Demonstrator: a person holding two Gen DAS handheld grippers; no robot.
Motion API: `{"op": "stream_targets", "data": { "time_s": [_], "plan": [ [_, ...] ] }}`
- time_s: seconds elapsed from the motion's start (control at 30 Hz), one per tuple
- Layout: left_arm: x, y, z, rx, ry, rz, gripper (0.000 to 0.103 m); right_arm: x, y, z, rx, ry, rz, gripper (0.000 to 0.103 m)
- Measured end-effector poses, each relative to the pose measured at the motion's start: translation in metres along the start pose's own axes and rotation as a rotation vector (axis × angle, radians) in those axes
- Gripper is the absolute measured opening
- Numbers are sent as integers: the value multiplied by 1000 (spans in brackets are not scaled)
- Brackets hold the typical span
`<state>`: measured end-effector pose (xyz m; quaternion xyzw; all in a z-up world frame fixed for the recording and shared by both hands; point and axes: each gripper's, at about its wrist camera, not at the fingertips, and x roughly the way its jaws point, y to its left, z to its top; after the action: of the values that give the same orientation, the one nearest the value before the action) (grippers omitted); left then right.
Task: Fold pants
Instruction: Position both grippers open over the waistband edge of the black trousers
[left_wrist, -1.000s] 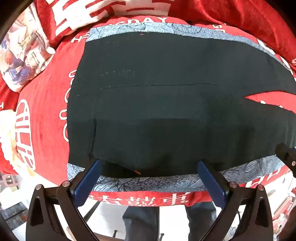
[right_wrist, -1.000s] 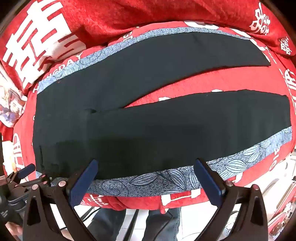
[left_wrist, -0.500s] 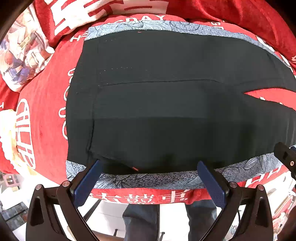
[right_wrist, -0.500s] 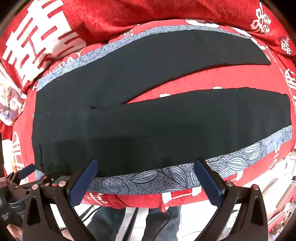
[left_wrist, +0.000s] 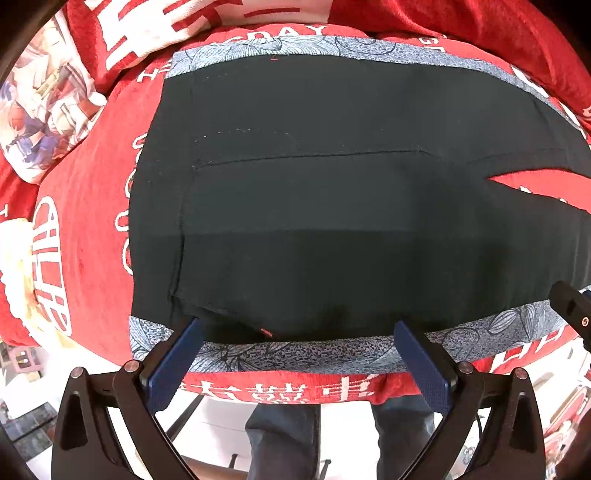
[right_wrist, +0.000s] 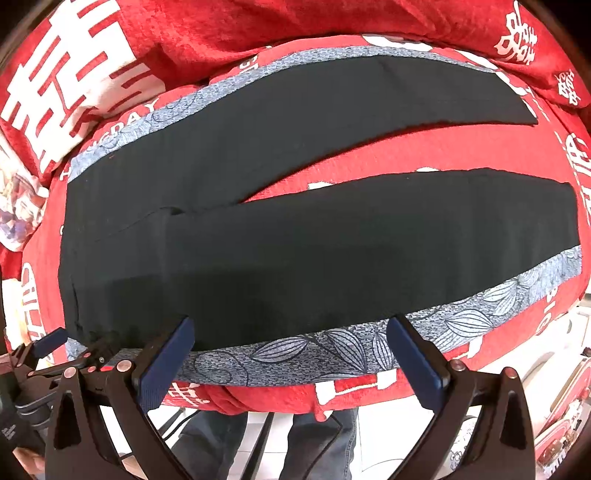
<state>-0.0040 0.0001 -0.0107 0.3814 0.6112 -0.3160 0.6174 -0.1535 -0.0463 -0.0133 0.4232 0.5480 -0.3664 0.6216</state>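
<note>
Black pants (right_wrist: 295, 236): spread flat on a red blanket (right_wrist: 461, 147), waistband toward the left of the right wrist view, two legs running to the right and splitting apart in a narrow V that shows the red cloth between them. The near leg lies along a grey leaf-patterned band (right_wrist: 461, 317) at the blanket's near edge; the far leg lies against a matching grey band (left_wrist: 295, 50) at the far side. A seam line and a faint row of pale stitches cross the seat area in the left wrist view. Left gripper (left_wrist: 295, 341): blue-padded fingers spread wide apart, holding nothing, tips at the near hem of the pants by the waist end. Right gripper (right_wrist: 291, 338): fingers likewise wide apart, empty, tips at the near edge of the near leg. The left gripper also appears at the lower left of the right wrist view. Red pillow with white characters (right_wrist: 66, 88): behind the blanket, upper left. Patterned cloth (left_wrist: 44, 110): far left. Person's jeans-clad legs (left_wrist: 284, 439): below the blanket's edge.
</note>
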Motion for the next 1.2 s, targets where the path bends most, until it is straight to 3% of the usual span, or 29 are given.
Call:
{"op": "stream_targets", "data": {
  "time_s": [1.2],
  "plan": [
    [8, -16, 0, 32, 2, 35, 103, 2, -23, -3, 29, 3, 3, 103]
  ]
}}
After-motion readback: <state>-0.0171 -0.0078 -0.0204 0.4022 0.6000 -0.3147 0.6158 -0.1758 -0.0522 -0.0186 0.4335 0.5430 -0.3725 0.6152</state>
